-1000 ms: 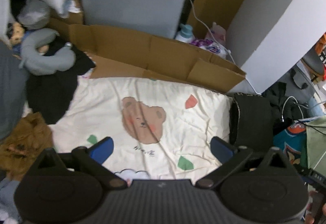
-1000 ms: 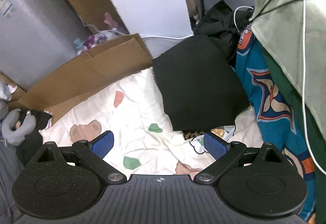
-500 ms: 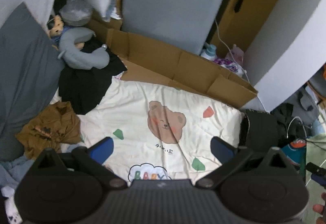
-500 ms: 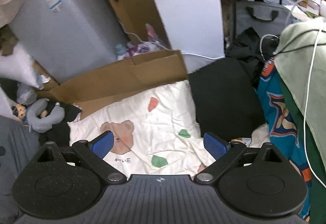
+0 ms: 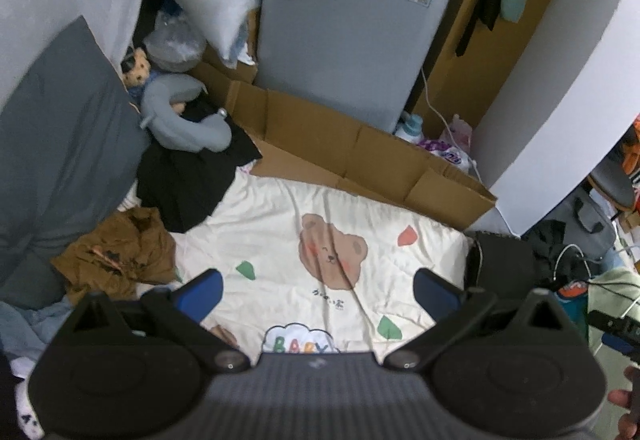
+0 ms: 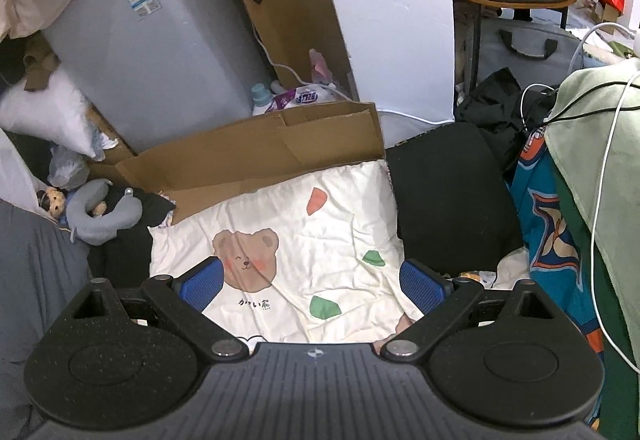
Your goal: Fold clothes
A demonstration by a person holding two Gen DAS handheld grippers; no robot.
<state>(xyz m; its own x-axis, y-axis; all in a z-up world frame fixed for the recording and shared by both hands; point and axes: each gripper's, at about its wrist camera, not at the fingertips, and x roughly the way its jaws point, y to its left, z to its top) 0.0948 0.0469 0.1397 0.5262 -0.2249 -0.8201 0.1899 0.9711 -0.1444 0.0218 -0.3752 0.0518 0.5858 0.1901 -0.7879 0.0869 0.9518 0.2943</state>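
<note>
Both claws open above the bear blanket

My left claw [image 5: 318, 294] and right claw [image 6: 312, 282] hang spread wide, empty, over the cream blanket [image 5: 320, 240]. A folded black garment [image 6: 448, 199] lies at its right edge; brown clothes [image 5: 116, 256] sit crumpled at its left.

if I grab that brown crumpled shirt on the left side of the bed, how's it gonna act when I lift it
The brown crumpled shirt lies bunched in soft folds, so it will probably hang limp and unfurl when lifted. It looks like thin cloth, so likely light. One edge seems to meet the black garment, which might drag along.
</note>
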